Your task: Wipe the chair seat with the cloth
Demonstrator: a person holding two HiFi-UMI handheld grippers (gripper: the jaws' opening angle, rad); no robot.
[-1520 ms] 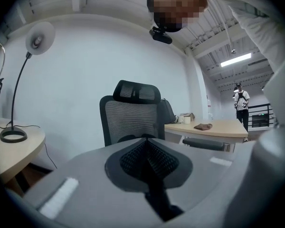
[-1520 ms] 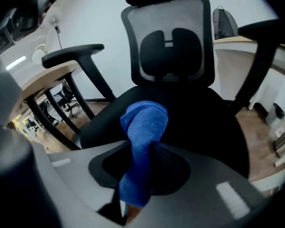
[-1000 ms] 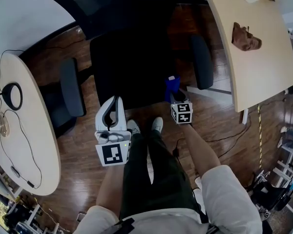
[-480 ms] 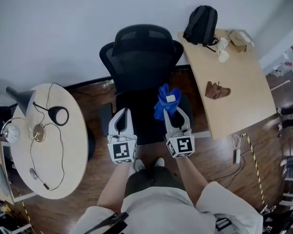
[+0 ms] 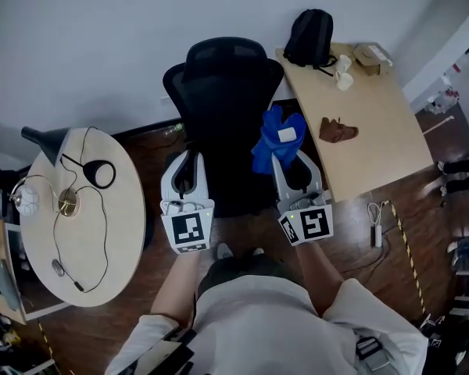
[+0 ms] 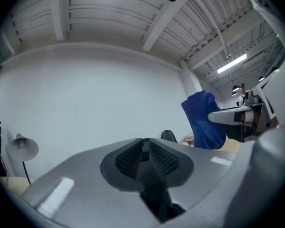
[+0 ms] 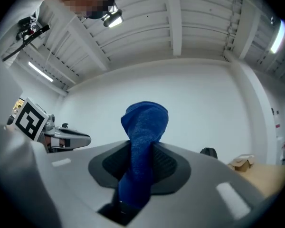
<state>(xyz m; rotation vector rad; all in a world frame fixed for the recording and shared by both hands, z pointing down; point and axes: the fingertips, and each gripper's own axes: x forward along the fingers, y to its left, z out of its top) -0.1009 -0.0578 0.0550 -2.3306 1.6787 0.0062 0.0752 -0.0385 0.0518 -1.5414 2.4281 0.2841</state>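
Wood floor [image 5: 352,217] separates the black chair [image 5: 223,84] at 12 o'clock from the desk [image 5: 375,131] edge at 2 o'clock, with the right gripper [image 5: 288,153] clamping the blue cloth [image 5: 270,139] and the left gripper [image 5: 186,164] closed on nothing.

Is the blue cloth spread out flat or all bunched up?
Bunched up. The cloth sticks up crumpled, pinched in the right tongs.

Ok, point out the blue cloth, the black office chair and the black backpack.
blue cloth [image 5: 266,144], head view, its bunched middle
black office chair [image 5: 223,76], head view, its backrest
black backpack [image 5: 311,37], head view, its top panel
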